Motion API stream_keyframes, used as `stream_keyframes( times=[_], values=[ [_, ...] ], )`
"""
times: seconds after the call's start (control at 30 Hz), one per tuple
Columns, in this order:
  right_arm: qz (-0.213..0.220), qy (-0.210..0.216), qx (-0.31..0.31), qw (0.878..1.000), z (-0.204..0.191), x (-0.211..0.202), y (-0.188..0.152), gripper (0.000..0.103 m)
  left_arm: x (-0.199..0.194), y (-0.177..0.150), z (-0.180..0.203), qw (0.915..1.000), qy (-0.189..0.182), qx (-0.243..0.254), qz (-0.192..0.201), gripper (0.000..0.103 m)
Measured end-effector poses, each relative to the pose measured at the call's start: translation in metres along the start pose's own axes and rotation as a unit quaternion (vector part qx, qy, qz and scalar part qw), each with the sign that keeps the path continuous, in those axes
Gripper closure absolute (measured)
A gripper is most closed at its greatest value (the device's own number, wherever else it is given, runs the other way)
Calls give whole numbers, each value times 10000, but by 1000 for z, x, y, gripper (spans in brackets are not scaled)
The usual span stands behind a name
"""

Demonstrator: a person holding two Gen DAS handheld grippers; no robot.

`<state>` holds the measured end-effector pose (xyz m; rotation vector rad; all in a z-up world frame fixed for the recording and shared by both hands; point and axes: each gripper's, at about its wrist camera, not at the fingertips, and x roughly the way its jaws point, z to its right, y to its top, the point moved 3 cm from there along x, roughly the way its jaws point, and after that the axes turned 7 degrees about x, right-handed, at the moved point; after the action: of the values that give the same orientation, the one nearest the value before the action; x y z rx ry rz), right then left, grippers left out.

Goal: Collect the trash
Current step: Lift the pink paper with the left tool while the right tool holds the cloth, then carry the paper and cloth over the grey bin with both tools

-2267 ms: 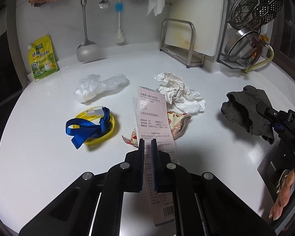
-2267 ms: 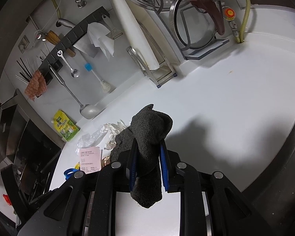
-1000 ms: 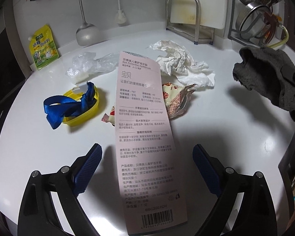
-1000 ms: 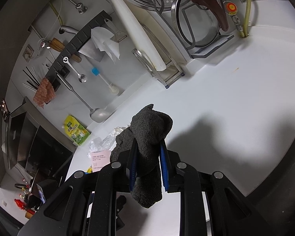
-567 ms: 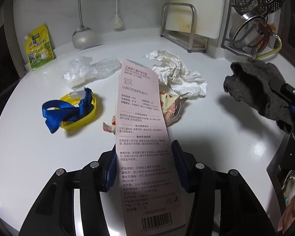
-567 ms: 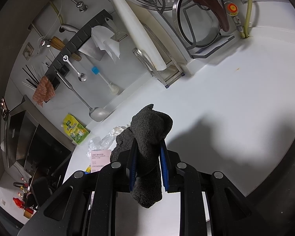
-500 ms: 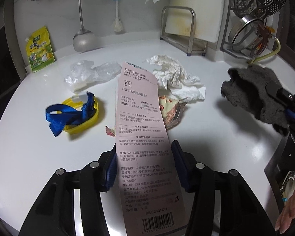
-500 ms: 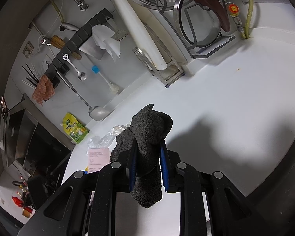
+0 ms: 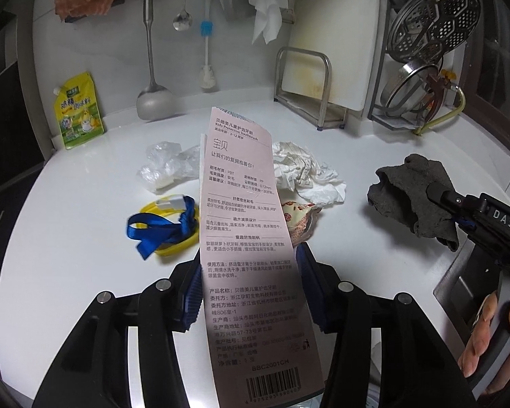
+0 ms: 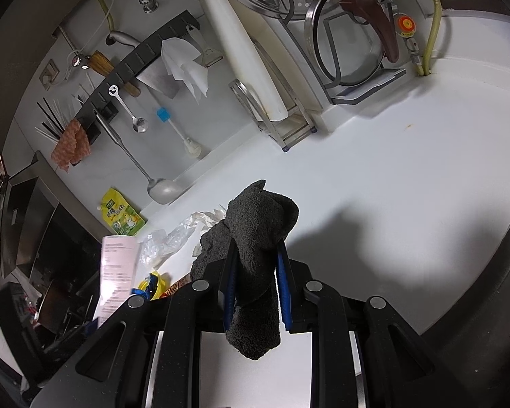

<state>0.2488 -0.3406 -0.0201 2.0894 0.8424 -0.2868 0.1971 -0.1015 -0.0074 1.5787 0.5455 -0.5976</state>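
Note:
My left gripper (image 9: 250,268) is shut on a long pink toothbrush package card (image 9: 244,224) and holds it upright above the white counter (image 9: 68,272). Behind it lie a crumpled white paper (image 9: 306,170), a clear plastic bag (image 9: 168,168), a snack wrapper (image 9: 297,221) and a yellow ring with a blue ribbon (image 9: 166,226). My right gripper (image 10: 255,265) is shut on a dark grey rag (image 10: 255,244), held above the counter at the right; the rag also shows in the left wrist view (image 9: 414,193). The pink card shows at the left of the right wrist view (image 10: 115,272).
A yellow-green pouch (image 9: 78,108) leans on the back wall. A ladle (image 9: 151,98), spoon and brush hang there. A cutting board in a metal rack (image 9: 309,95) and a pot-lid rack (image 9: 421,78) stand at the back right. A steel sink edge (image 9: 459,278) lies at the right.
My left gripper opened wide around the card about a second ago, then shut on its edges and lifted it a little. The right gripper keeps the rag and barely moved.

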Motion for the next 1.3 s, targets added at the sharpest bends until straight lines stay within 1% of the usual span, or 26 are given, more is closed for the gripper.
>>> stream_keyframes(
  times=[0.07, 0.13, 0.27, 0.3, 0.37, 0.43, 0.5, 0.63, 0.83, 1.03, 1.2, 1.3],
  values=[
    [23, -49, -22, 10000, -1, -2, -1, 83, -8, -2, -5, 10000, 9, 28, 60, 54],
    [80, -2, -57, 10000, -6, -5, -2, 83, -15, -4, -12, 10000, -32, 21, 65, 54],
    [290, 97, -289, 9991, -27, -20, -4, 83, -34, -9, -25, 9998, -94, 11, 170, 54],
    [352, 134, -363, 9986, -33, -25, -6, 83, -40, -11, -28, 9997, -106, 18, 213, 54],
    [471, 24, -601, 9971, -44, -35, -15, 83, -53, -15, -34, 9994, -135, 76, 296, 54],
    [507, 14, -620, 9968, -49, -42, -24, 83, -64, -21, -38, 9991, -158, 172, 344, 54],
    [517, 52, -513, 9973, -50, -52, -37, 83, -74, -27, -42, 9988, -209, 229, 369, 54],
    [532, -69, -521, 9972, -58, -74, -67, 83, -93, -42, -50, 9981, -296, 298, 444, 54],
    [486, -152, -495, 9975, -71, -96, -118, 83, -109, -66, -55, 9974, -468, 309, 442, 54],
    [307, -286, -390, 9984, -76, -111, -172, 83, -117, -87, -59, 9968, -588, 340, 423, 54],
    [233, -509, -494, 9972, -80, -124, -203, 83, -119, -107, -59, 9957, -760, 392, 365, 54],
    [203, -639, -477, 9966, -79, -130, -217, 83, -115, -120, -58, 9950, -884, 397, 257, 54]
  ],
)
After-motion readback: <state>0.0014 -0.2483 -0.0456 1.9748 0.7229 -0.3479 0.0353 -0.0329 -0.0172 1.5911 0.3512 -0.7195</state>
